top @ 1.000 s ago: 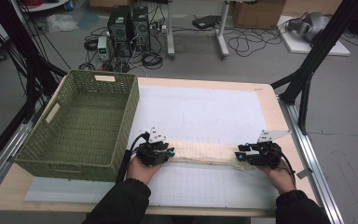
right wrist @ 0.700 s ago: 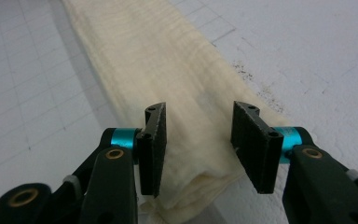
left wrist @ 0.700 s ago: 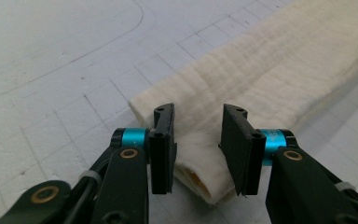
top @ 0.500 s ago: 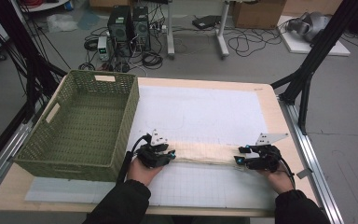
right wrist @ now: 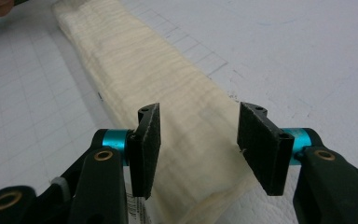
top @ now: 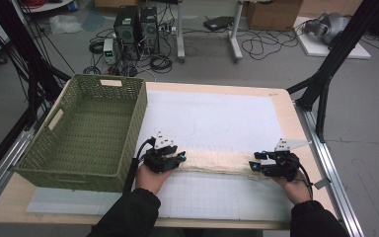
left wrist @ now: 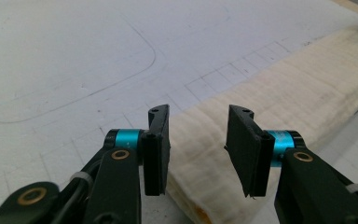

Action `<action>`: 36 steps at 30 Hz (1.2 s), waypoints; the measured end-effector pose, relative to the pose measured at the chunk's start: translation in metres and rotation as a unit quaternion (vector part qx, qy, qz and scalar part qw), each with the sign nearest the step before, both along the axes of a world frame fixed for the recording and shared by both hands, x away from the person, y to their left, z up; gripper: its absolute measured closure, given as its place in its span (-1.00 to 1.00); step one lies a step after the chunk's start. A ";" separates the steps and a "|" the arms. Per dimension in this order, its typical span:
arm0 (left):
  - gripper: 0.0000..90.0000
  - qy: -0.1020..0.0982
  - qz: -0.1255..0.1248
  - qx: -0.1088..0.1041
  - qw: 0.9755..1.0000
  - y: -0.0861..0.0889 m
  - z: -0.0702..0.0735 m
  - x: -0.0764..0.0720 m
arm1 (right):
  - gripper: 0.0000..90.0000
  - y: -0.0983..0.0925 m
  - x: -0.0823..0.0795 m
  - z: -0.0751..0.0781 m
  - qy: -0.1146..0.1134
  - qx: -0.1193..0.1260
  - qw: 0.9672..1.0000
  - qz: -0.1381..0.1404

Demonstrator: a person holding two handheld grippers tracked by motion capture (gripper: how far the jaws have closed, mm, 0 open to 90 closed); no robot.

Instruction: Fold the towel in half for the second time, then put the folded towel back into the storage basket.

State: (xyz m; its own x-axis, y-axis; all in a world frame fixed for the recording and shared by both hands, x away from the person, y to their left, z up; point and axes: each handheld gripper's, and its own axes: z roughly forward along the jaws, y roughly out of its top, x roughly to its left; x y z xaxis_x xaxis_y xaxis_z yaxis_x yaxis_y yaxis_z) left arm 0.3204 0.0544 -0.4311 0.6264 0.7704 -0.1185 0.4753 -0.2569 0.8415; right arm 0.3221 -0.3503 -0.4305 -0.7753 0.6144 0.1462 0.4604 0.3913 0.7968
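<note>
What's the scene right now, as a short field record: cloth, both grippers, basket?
cloth: cream, folded into a long strip, flat on the white mat
left gripper: at the strip's left end, jaws have just been opening, apart, cloth between them, not pinched
right gripper: at the strip's right end, jaws have just been opening, apart, cloth between them, not pinched
basket: green, woven, left of the mat, nothing seen inside

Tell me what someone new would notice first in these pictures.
A long cream folded cloth lies across the white mat, with the left claw and right claw open at its two ends. A big green woven basket sits at the table's left.
</note>
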 end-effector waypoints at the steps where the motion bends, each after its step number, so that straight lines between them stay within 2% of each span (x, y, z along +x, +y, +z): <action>1: 0.32 0.000 -0.001 0.002 1.000 0.000 0.000 0.000 | 0.09 0.000 0.000 0.000 -0.001 0.000 1.000 -0.001; 9: 0.32 -0.003 0.016 0.009 1.000 0.000 -0.001 0.001 | 0.09 -0.002 0.001 -0.001 0.010 0.000 1.000 -0.011; 16: 0.24 0.018 0.019 0.036 0.999 -0.003 -0.004 -0.001 | 0.06 -0.008 0.002 -0.003 0.022 0.002 0.999 -0.044; 22: 0.20 0.037 0.028 0.055 0.997 -0.003 -0.010 -0.002 | 0.04 -0.009 0.004 -0.009 0.035 -0.006 0.998 -0.051; 24: 0.18 0.047 0.030 0.059 0.997 -0.003 -0.012 -0.002 | 0.04 -0.009 0.005 -0.010 0.036 -0.007 0.998 -0.052; 27: 0.17 0.051 0.037 0.051 0.997 -0.003 -0.015 -0.003 | 0.05 -0.008 0.005 -0.011 0.042 -0.015 0.997 -0.056; 30: 0.35 0.050 0.032 0.052 0.997 -0.005 -0.014 -0.004 | 0.11 -0.006 0.006 -0.015 0.050 -0.024 0.997 -0.054; 32: 0.51 0.050 0.026 0.049 0.997 -0.005 -0.014 -0.005 | 0.23 -0.004 0.006 -0.015 0.046 -0.030 0.997 -0.053; 34: 0.72 0.055 0.022 0.041 0.997 -0.005 -0.014 -0.005 | 0.31 -0.005 0.007 -0.015 0.049 -0.027 0.997 -0.055; 36: 0.81 0.055 0.022 0.045 0.997 -0.006 -0.013 -0.005 | 0.46 -0.008 0.008 -0.015 0.057 -0.020 0.997 -0.056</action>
